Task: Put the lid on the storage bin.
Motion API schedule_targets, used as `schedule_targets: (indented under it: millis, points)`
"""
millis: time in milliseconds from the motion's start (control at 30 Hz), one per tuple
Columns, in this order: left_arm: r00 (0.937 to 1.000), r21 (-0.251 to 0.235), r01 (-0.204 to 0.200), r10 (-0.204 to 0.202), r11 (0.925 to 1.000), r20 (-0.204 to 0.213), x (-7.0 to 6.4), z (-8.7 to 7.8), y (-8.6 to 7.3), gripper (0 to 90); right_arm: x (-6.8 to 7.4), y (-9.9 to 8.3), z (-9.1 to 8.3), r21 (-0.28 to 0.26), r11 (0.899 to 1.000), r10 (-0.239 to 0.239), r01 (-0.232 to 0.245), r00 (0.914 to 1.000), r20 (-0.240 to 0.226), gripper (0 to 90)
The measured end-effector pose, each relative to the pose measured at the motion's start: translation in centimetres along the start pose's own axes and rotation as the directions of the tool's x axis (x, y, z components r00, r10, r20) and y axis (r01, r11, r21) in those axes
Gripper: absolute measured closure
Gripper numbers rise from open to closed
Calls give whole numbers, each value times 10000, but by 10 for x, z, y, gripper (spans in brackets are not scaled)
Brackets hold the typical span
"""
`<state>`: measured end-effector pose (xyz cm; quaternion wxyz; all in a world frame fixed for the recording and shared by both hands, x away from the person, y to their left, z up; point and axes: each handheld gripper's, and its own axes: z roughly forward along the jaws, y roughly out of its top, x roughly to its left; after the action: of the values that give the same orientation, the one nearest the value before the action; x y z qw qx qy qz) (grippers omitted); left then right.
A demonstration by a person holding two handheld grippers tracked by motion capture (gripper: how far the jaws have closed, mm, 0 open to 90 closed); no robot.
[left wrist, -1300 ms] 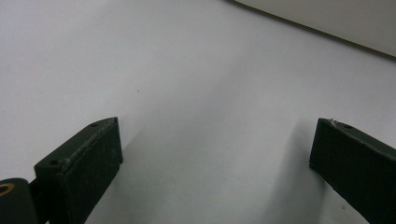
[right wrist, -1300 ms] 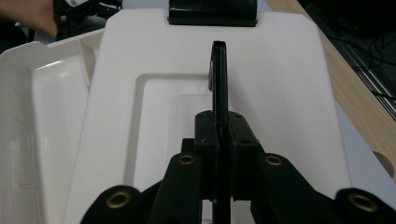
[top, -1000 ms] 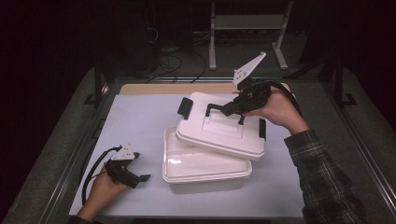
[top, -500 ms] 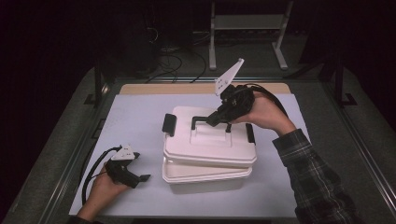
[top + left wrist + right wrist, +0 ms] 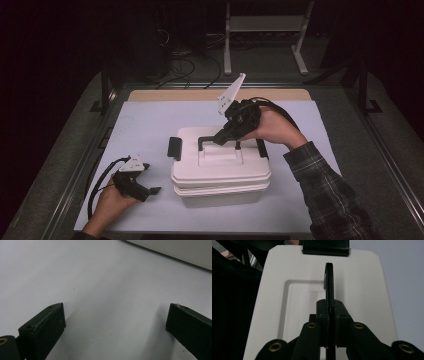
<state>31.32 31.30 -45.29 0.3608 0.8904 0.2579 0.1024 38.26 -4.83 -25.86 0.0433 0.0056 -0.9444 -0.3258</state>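
Both jaws around lid handle [image 5: 329,287]

A pale lilac sheet [image 5: 150,125] covered the work surface, with a narrow strip of light wooden board [image 5: 200,94] showing along its far edge. A grey table frame [image 5: 65,165] bordered both. Beyond it, in the dark, stood a white metal rack [image 5: 262,30] on two legs, and black cables [image 5: 182,62] lay looped across the floor.

Smooth matt white plastic lid [image 5: 220,162], glossy black plastic handle [image 5: 329,282]
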Motion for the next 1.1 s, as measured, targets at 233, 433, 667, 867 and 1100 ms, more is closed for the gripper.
schedule_targets:
  millis: [233,433,667,867,1100]
  points:
    - [10000,-2,3,-3,10000,-2,0,0,0,14,5,0,6,150,9998,-93,96,9998,-174,841]
    - [10000,6,6,-6,10000,0,0,0,0,15,7,-5,12,175,9998,-51,56,9995,-311,841]
    - [10000,-8,28,-28,10000,4,0,0,0,14,9,-9,15,18,10000,-83,84,9997,-231,836]
    - [10000,-17,32,-32,10000,8,0,0,0,14,12,-14,11,-242,9997,105,-88,9976,678,501]
    - [10000,-10,14,-14,10000,-6,0,0,0,14,12,-32,-5,-689,9947,876,-762,9795,1816,276]
